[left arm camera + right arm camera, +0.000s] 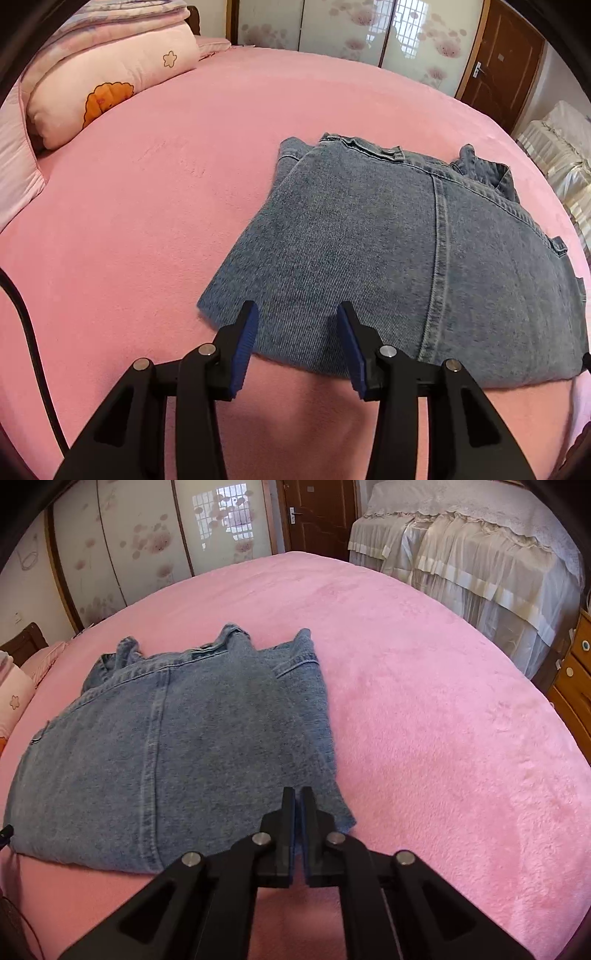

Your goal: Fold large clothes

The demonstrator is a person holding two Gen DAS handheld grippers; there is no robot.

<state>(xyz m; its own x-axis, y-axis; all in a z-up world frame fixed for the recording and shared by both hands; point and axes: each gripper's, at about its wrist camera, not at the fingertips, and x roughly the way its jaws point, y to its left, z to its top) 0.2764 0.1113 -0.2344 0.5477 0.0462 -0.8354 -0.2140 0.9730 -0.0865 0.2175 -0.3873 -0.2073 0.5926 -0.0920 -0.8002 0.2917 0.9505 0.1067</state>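
My left gripper (297,308) stands partly open, its two blue ribbed pads (245,332) apart with the near hem of the folded denim garment (388,251) showing in the gap between them; the pads hang over the cloth and I cannot tell whether the tips brush it, but they pinch nothing. My right gripper (298,794) is closed, its two black fingers (286,812) pressed almost flat together with only a thin dark slit between, and nothing is caught there; the tips sit over the garment's near right corner (332,812) (whether they touch the fabric I cannot tell). There is one garment, a washed blue denim piece folded into a rough rectangle, lying flat on the pink bedcover (147,221), toward its near side. The denim is coarse twill with one raised double-stitched seam (439,236) running from front to back, a metal button (388,151) at the far edge, and a rumpled collar or waistband (229,635) bunched at the back. The bedcover is plush and fuzzy, smooth but for faint dents. One rolled pink quilt (110,85) with an orange print and a small flower outline lies at the far left, one brown wooden door (498,66) stands behind, and one cream ruffled cloth (461,561) drapes furniture at the right
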